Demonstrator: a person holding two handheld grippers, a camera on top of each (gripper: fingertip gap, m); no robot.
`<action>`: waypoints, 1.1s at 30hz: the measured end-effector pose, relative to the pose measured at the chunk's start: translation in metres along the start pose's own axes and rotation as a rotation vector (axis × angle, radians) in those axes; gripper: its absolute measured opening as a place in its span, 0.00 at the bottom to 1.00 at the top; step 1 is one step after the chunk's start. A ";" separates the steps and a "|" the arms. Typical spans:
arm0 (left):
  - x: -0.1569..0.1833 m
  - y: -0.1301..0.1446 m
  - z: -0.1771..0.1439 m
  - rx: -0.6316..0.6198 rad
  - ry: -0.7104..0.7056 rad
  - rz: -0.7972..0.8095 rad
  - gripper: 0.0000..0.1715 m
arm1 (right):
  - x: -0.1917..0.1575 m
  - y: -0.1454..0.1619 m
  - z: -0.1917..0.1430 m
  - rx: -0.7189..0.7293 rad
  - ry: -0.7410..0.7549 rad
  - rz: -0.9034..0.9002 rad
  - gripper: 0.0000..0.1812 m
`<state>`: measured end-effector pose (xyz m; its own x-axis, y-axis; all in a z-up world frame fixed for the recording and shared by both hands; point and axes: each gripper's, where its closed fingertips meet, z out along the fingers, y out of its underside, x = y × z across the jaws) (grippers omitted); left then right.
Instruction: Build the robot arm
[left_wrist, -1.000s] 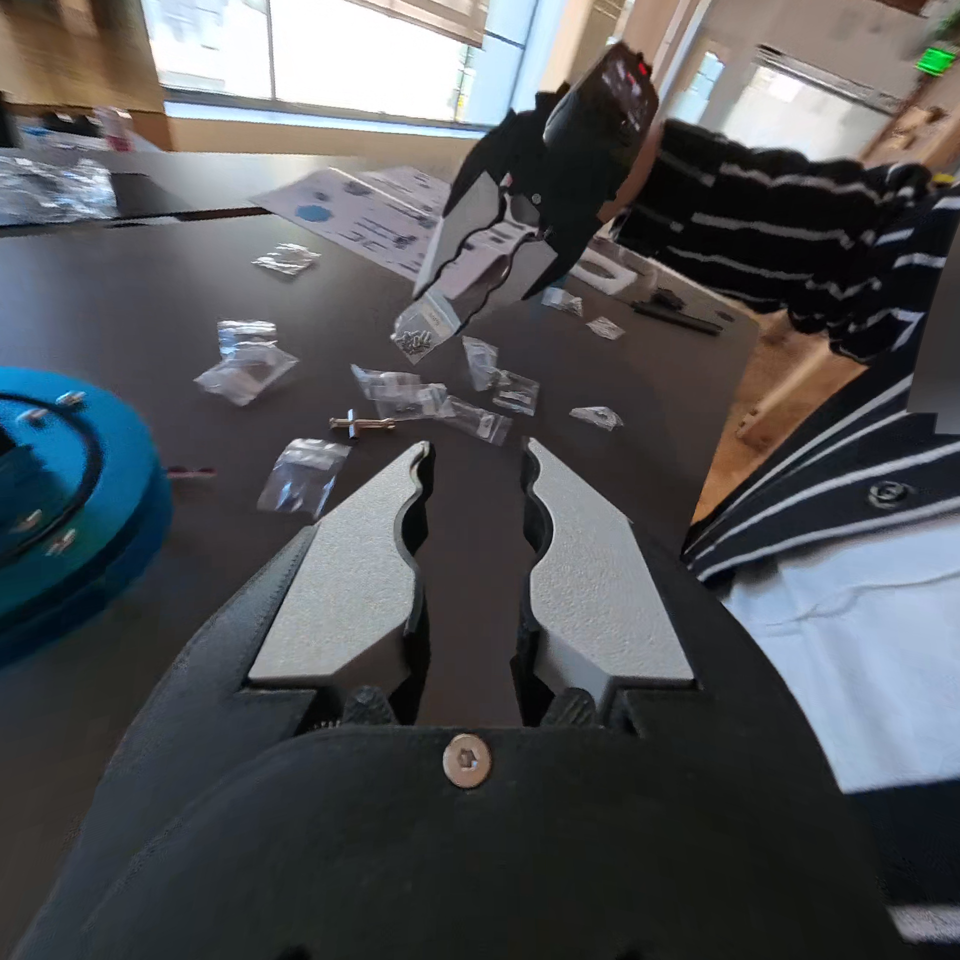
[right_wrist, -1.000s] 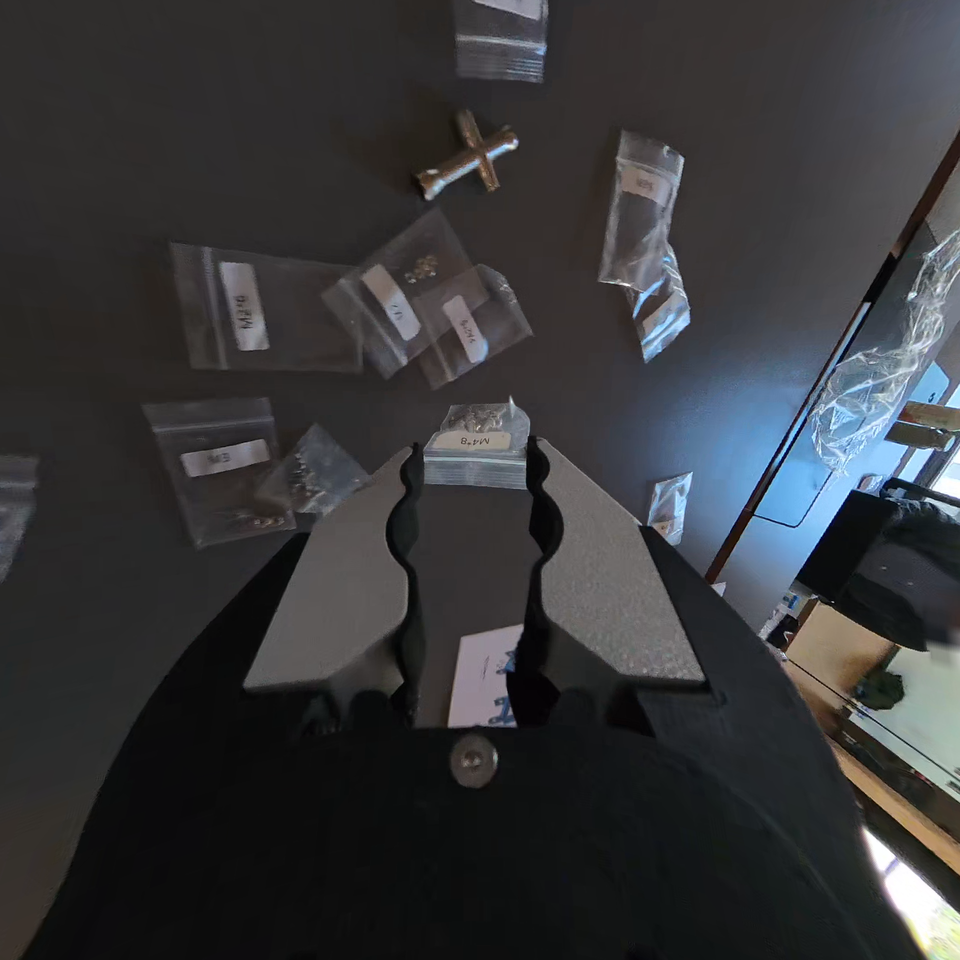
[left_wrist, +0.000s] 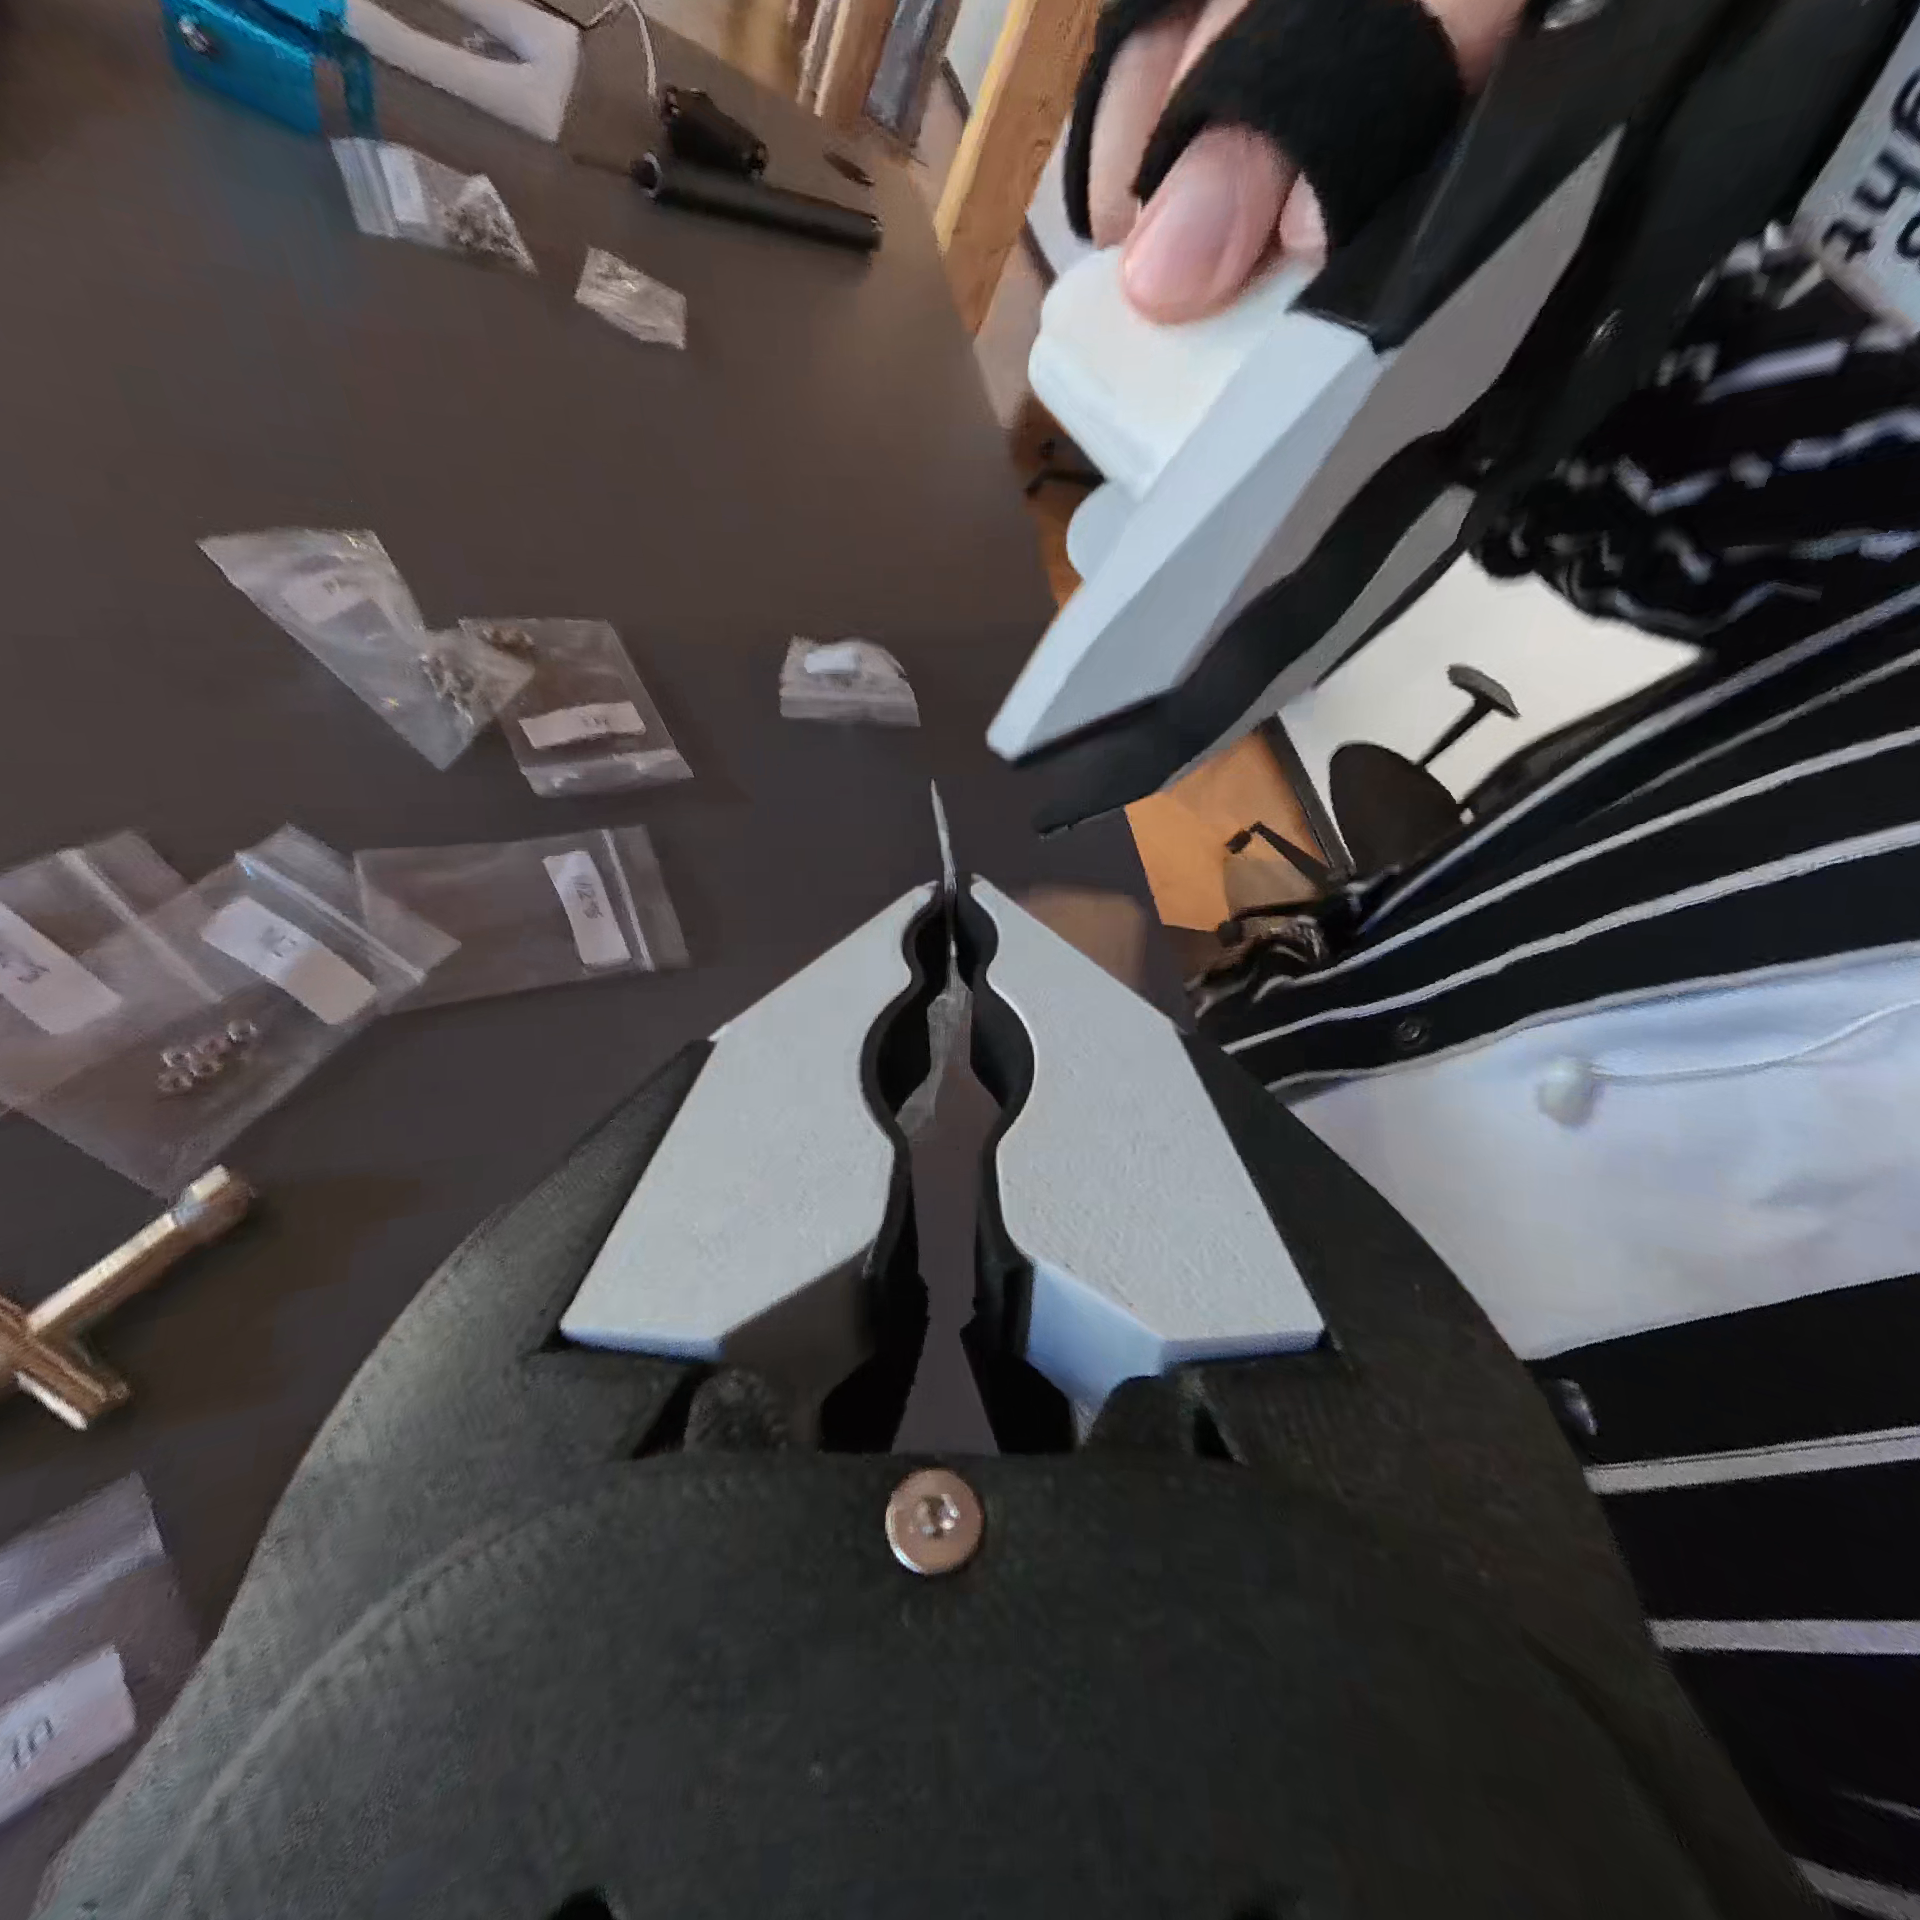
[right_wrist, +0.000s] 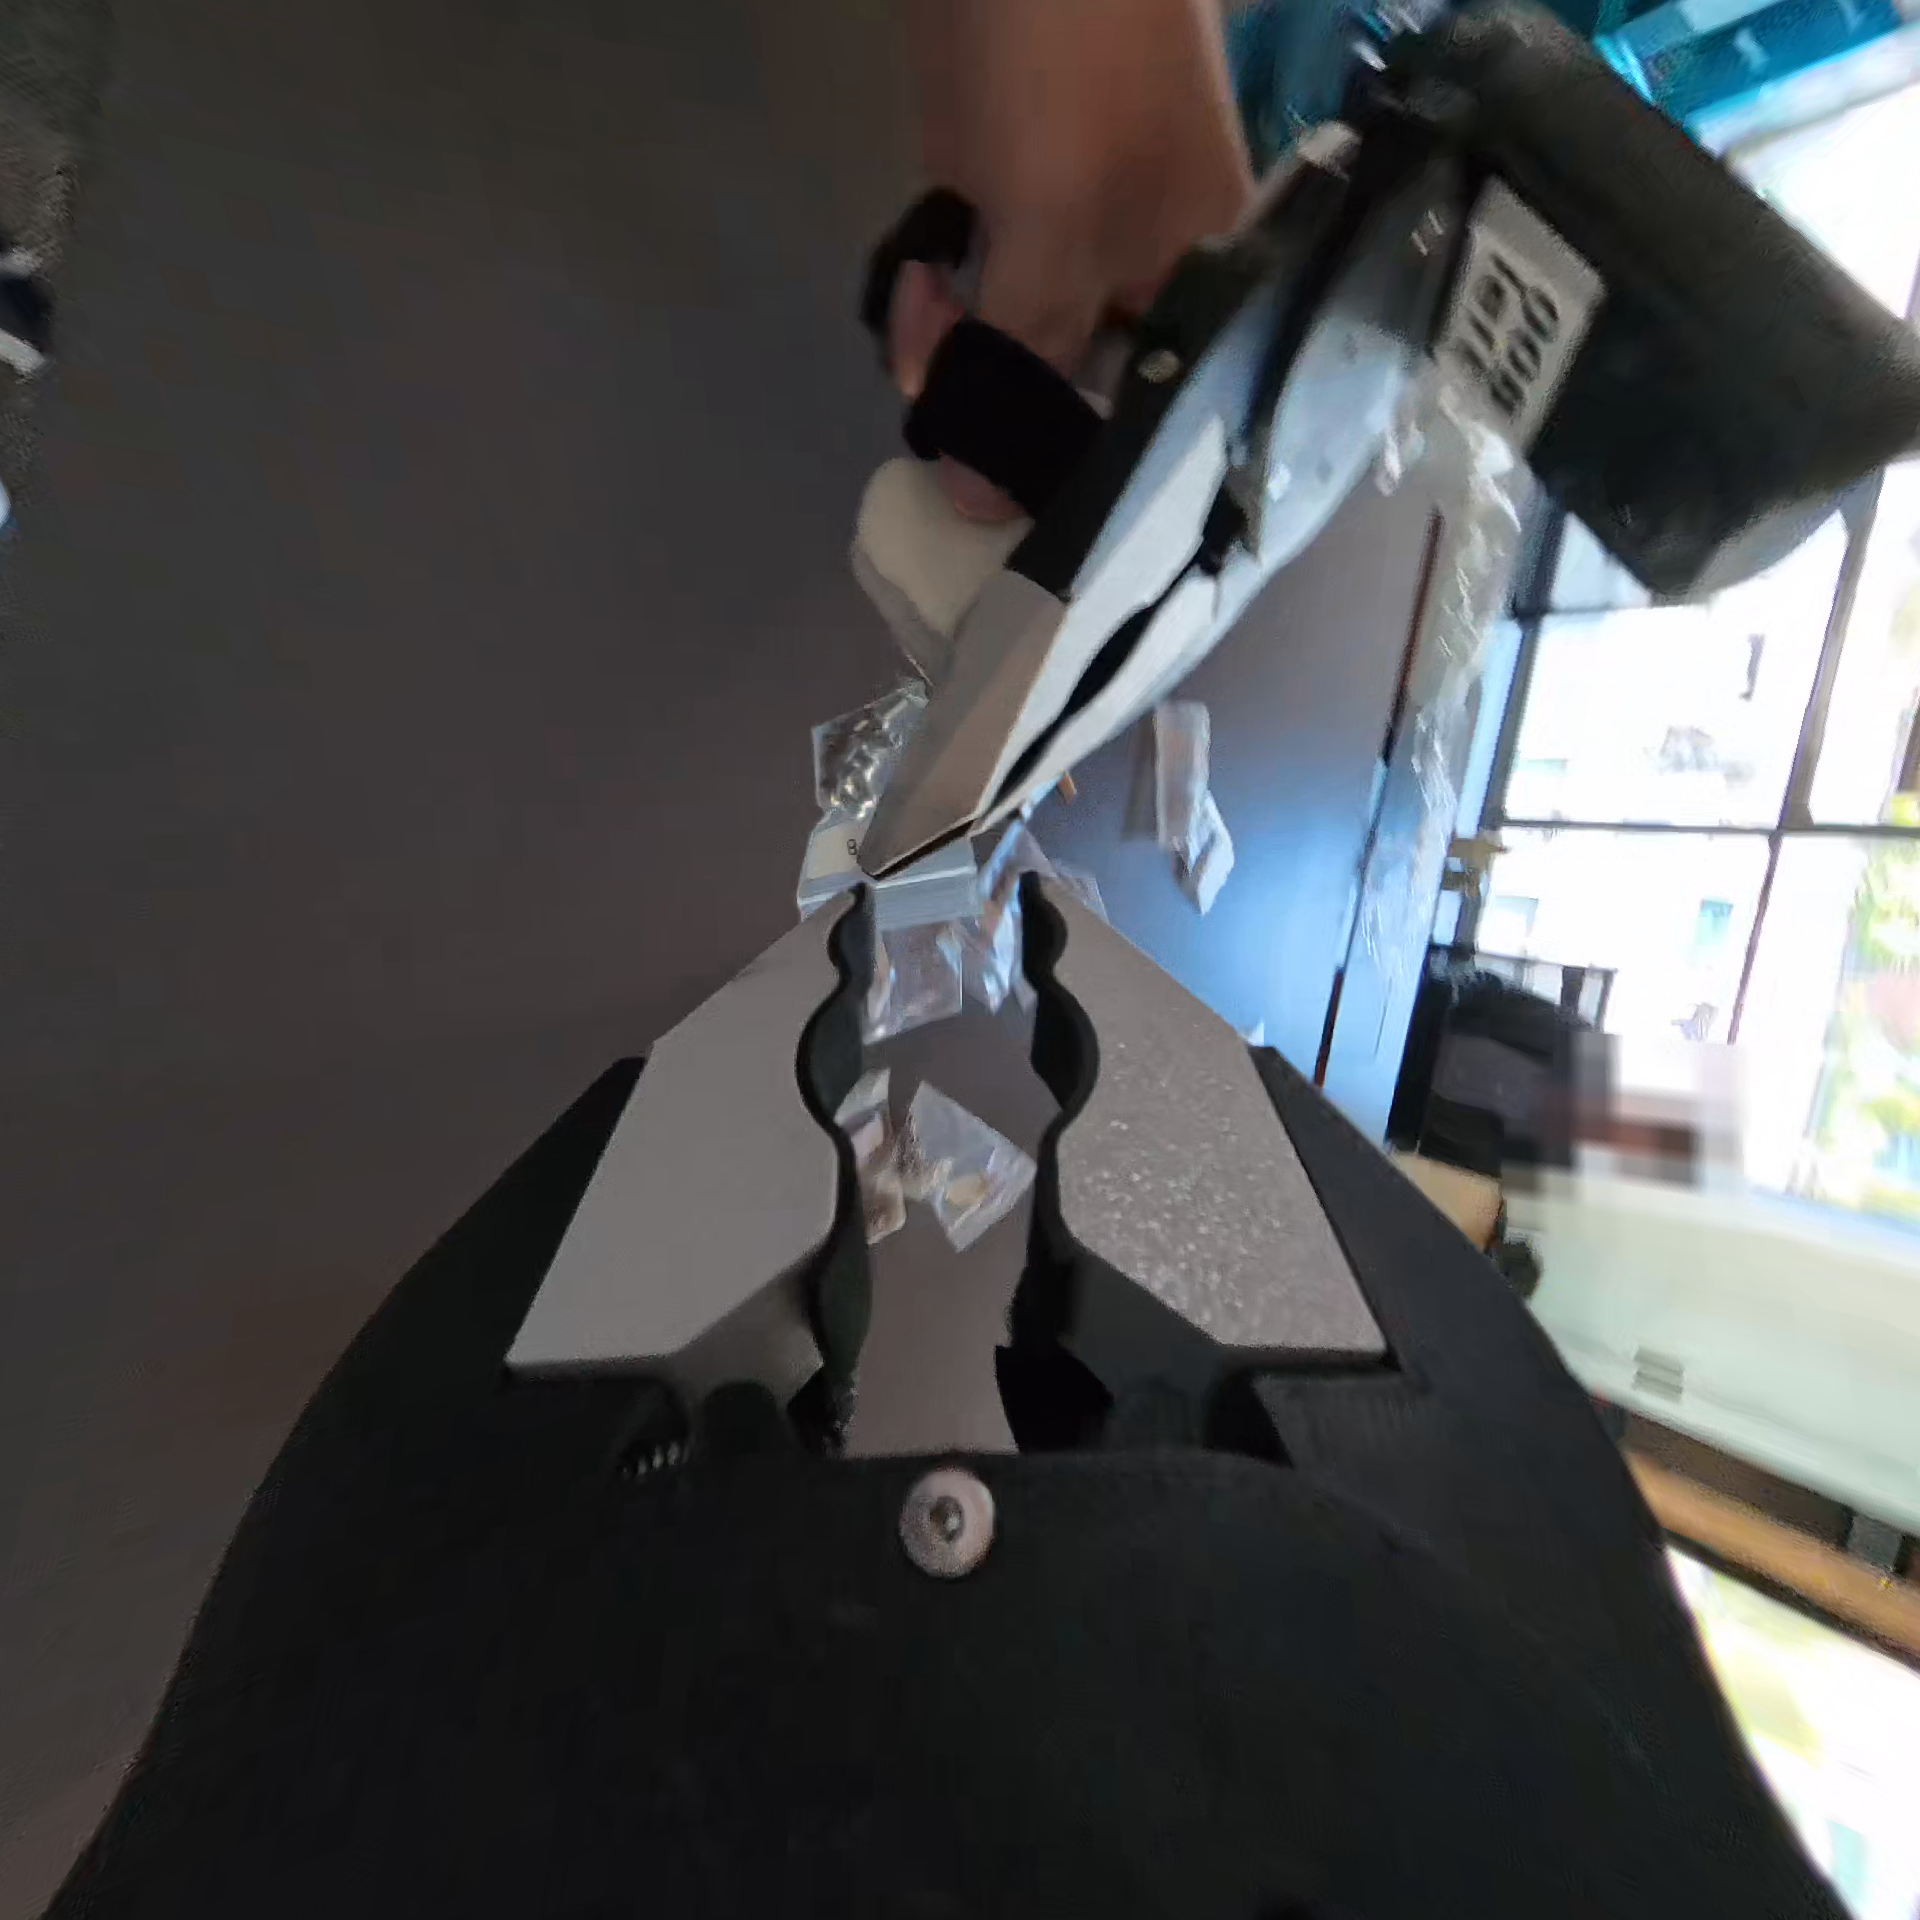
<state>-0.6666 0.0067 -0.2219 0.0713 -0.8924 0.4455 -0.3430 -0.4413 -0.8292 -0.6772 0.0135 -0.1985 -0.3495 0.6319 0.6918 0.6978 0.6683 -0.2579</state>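
Observation:
A small clear zip bag of screws (right_wrist: 928, 896) hangs above the dark table (left_wrist: 623, 447). My left gripper (left_wrist: 951, 902) is shut on the bag's edge (left_wrist: 943, 997), which shows edge-on between its tips. In the right wrist view the left gripper (right_wrist: 885, 854) comes in from the upper right and pinches the bag's zip strip. My right gripper (right_wrist: 942, 891) has its jaws apart, with the strip lying in the gap at its tips. In the left wrist view the right gripper (left_wrist: 1016, 764) hovers just above and to the right of the bag, held by a gloved hand (left_wrist: 1226, 156).
Several clear labelled bags (left_wrist: 582, 717) lie scattered on the table, with a cross-shaped metal wrench (left_wrist: 94, 1299) at the left. A blue part (left_wrist: 260, 52) and a black tube (left_wrist: 758, 203) sit at the far side. A person's striped shirt (left_wrist: 1558, 935) fills the right, past the table edge.
My left gripper was open and apart from the bag; it has moved up to the right gripper and shut on the bag. The right gripper's tips have narrowed a little.

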 end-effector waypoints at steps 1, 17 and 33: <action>-0.003 -0.011 0.005 0.024 -0.018 -0.012 0.00 | 0.005 0.011 -0.007 0.005 0.050 0.081 0.17; 0.065 -0.237 0.266 0.576 0.054 -0.023 0.00 | -0.058 0.210 -0.259 0.866 -0.176 1.255 0.04; -0.048 -0.323 0.429 0.613 -0.149 -0.134 0.00 | -0.060 0.426 -0.322 1.040 -0.508 1.388 0.13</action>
<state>-0.1573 0.1518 -0.1199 0.2205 -0.8099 0.5435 0.2719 -0.4841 -0.8317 -0.1576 0.1340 -0.1322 -0.1911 0.7971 -0.5728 0.0516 -0.5745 -0.8168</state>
